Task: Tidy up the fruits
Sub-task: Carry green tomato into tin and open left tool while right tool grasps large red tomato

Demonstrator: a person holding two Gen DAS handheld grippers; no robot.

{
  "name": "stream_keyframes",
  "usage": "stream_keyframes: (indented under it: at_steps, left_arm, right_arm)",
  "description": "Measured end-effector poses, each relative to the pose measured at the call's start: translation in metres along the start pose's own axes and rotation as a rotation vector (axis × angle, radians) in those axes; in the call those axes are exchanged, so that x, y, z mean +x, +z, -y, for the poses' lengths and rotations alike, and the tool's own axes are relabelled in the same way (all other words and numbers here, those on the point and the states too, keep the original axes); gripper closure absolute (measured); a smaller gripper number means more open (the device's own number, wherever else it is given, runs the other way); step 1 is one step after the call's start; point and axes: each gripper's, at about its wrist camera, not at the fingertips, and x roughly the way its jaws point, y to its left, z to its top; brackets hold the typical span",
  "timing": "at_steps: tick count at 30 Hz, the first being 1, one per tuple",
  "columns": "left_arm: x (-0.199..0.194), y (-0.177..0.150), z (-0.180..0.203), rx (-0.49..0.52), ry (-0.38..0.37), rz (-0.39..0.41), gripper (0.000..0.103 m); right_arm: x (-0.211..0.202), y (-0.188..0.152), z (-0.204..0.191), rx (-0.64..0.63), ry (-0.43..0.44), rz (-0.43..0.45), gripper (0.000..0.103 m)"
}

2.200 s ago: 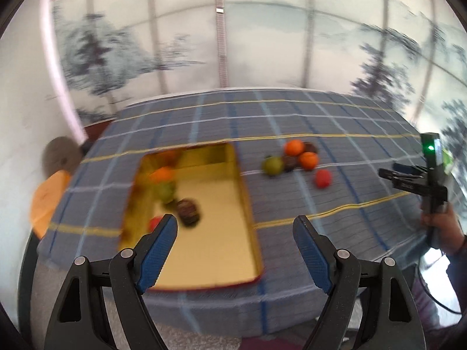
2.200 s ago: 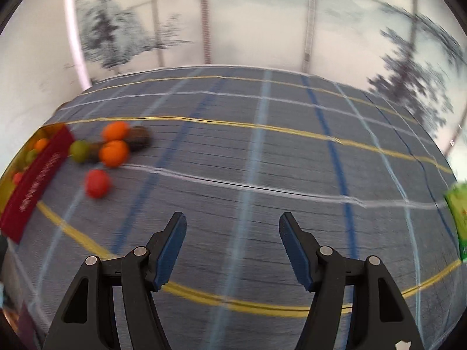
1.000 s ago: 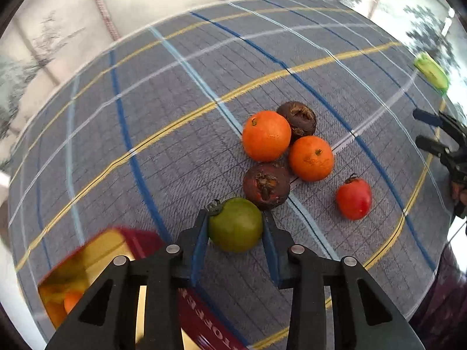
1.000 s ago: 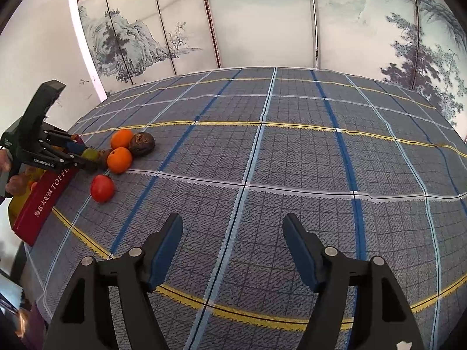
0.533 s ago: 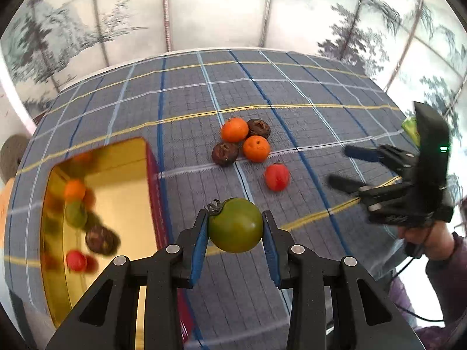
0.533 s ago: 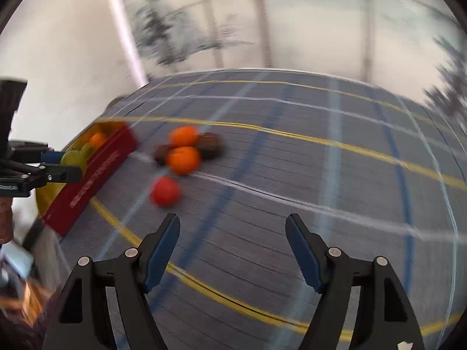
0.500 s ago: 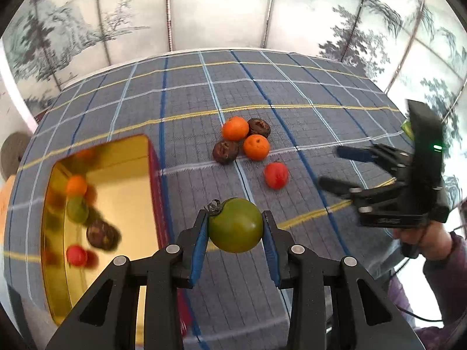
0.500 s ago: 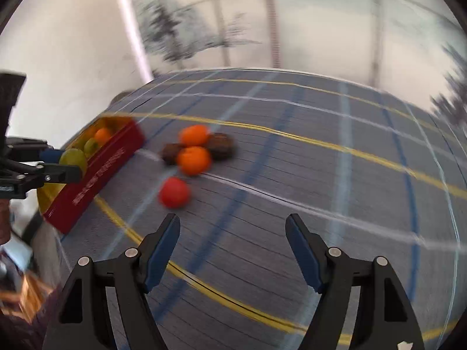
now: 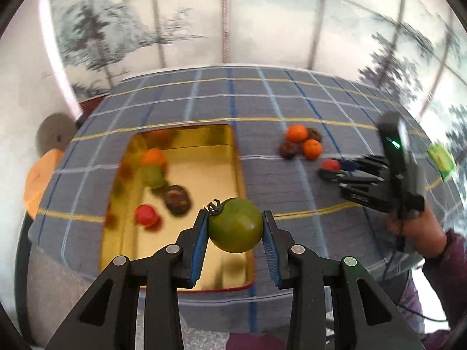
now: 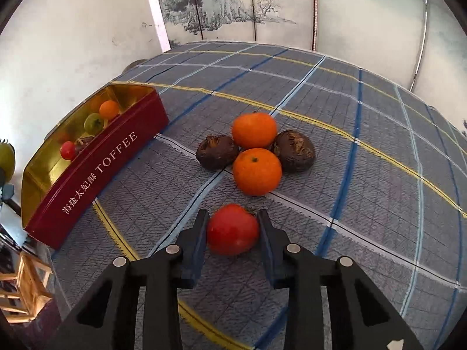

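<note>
My left gripper is shut on a green tomato and holds it in the air above the near right part of the gold tin. The tin holds an orange, a green tomato, a dark fruit and a red tomato. My right gripper has its jaws around a red tomato resting on the cloth. Two oranges and two dark fruits lie just beyond it.
The red-sided tin marked TOFFEE stands at the table's left edge. A green packet lies at the far right. A checked cloth covers the table. A stool stands to the left, beside the table.
My left gripper has carried the green tomato from the fruit pile to above the tin. My right gripper has moved in to the red tomato and narrowed around it.
</note>
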Motion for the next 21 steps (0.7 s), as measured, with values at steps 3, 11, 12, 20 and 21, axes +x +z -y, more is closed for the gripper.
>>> stream_keyframes:
  at_steps: [3,11,12,20,21]
  left_arm:
    - [-0.002,-0.008,-0.018,-0.045,0.038,0.011,0.066]
    - [0.008,-0.022,-0.030,-0.059,0.068,0.011,0.066]
    - [0.010,-0.023,-0.029,-0.055,0.074,0.011,0.066]
    - [0.030,-0.027,-0.032,-0.061,0.079,-0.015,0.066]
    - [0.031,-0.028,-0.033,-0.064,0.076,-0.020,0.066]
  right_arm:
    - [-0.012,-0.006,0.014,0.040,-0.063,0.041,0.073]
    - [-0.030,-0.022,0.077,0.237,-0.171,0.075,0.073]
    - [-0.030,-0.021,0.079,0.240,-0.170,0.071,0.073]
    - [-0.026,-0.021,0.082,0.249,-0.166,0.049,0.073]
    - [-0.026,-0.021,0.082,0.248,-0.166,0.048,0.073]
